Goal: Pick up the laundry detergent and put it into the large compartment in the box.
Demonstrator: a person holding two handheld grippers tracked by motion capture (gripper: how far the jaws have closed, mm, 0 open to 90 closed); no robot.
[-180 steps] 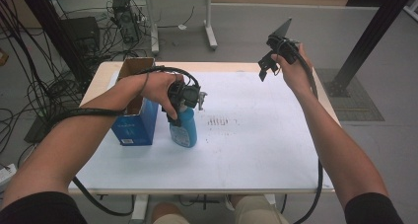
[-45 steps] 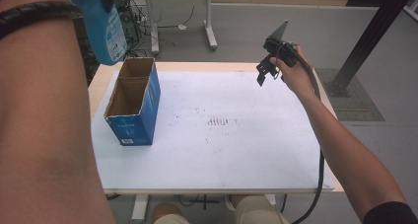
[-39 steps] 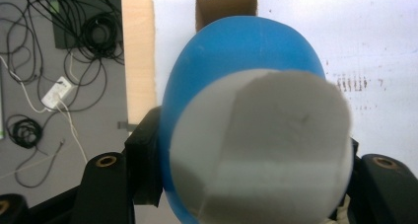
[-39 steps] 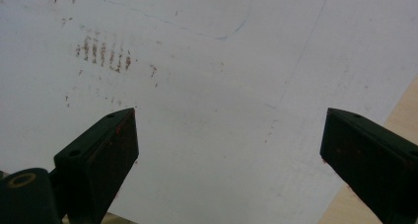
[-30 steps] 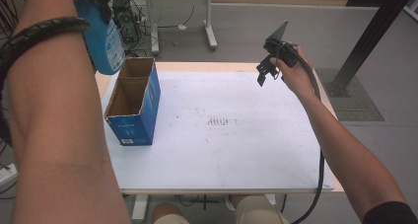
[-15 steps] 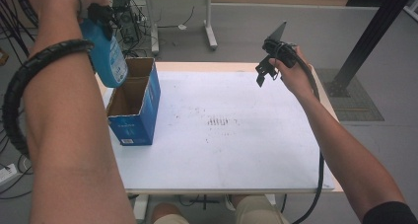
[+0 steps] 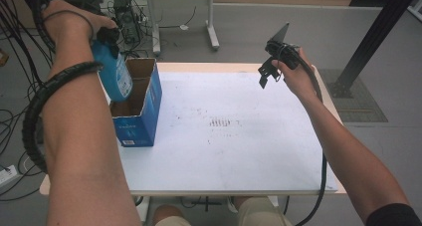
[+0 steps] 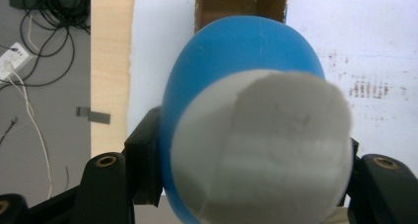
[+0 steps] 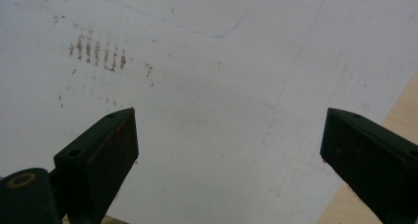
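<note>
My left gripper (image 7: 108,39) is shut on a blue bottle (image 7: 115,77) with a white label, held upright above the open blue cardboard box (image 7: 138,111) at the table's left. In the left gripper view the blue bottle (image 8: 246,120) bulges between the two black jaws, with the box's opening (image 8: 240,7) beyond it. My right gripper (image 7: 267,76) hangs open over the far right part of the white table sheet (image 7: 234,136). In the right gripper view its jaws stand wide apart, the gripper (image 9: 229,145) empty above the sheet (image 9: 222,86).
A patch of brown marks (image 7: 221,122) stains the middle of the sheet. The table's light wood edge (image 7: 328,101) runs along the right. Cables (image 7: 15,52) and another table's legs (image 7: 211,22) lie on the floor behind.
My left hand has come down with the bottle, from high at the frame's top left toward the box. The right hand has kept still.
</note>
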